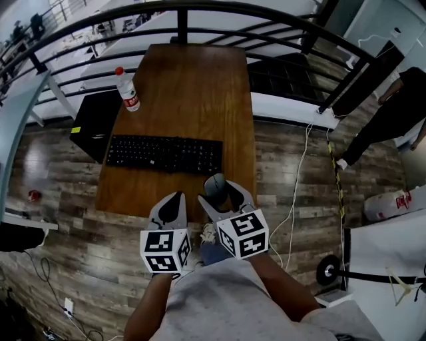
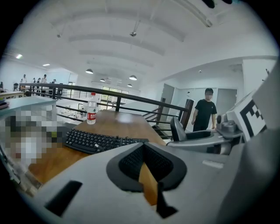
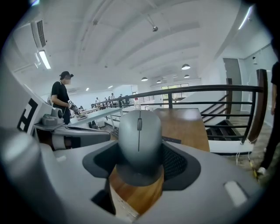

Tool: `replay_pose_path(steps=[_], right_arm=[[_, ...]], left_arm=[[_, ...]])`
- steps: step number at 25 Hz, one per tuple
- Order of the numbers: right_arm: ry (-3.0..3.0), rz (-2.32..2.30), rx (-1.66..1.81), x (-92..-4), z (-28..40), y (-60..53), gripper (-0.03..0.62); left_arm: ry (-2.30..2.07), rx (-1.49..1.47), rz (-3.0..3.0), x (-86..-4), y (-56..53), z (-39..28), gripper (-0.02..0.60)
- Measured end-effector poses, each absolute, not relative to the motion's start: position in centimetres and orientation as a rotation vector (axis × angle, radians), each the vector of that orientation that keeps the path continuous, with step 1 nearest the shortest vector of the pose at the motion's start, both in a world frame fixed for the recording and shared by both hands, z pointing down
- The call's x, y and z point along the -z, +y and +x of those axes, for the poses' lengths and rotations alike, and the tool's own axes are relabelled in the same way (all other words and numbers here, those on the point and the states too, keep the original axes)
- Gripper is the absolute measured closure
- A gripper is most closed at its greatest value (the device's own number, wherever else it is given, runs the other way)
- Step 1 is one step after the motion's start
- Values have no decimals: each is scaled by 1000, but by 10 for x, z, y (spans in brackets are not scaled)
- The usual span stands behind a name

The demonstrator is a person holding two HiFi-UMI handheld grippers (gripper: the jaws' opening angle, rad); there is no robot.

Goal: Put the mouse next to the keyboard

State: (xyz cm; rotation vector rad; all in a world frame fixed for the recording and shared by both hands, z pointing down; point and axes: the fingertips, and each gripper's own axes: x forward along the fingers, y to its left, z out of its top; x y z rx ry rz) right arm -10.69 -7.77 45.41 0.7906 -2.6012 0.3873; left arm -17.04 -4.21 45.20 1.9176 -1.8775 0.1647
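A grey mouse (image 1: 214, 184) sits between the jaws of my right gripper (image 1: 217, 191), which is shut on it just above the near right edge of the wooden table (image 1: 186, 86). In the right gripper view the mouse (image 3: 140, 138) fills the middle, gripped at both sides, pointing away from the camera. The black keyboard (image 1: 165, 154) lies across the table just beyond the mouse, also low and left in the left gripper view (image 2: 98, 141). My left gripper (image 1: 174, 203) hangs beside the right one over the table's near edge, its pads together with nothing held (image 2: 146, 164).
A water bottle (image 1: 127, 90) with a red cap stands at the table's far left edge. A black box (image 1: 95, 123) sits on the floor left of the table. A dark railing (image 1: 200, 10) curves behind it. A person (image 2: 203, 111) in black stands off to the right.
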Motion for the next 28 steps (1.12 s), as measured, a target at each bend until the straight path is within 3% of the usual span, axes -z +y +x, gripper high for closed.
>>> replay_pose_path(steps=[28], right_arm=[[-2384,968,-641,-529,-68,-227,292]], left_arm=[[-1789,-299,2011,-475,-199,-164,586]])
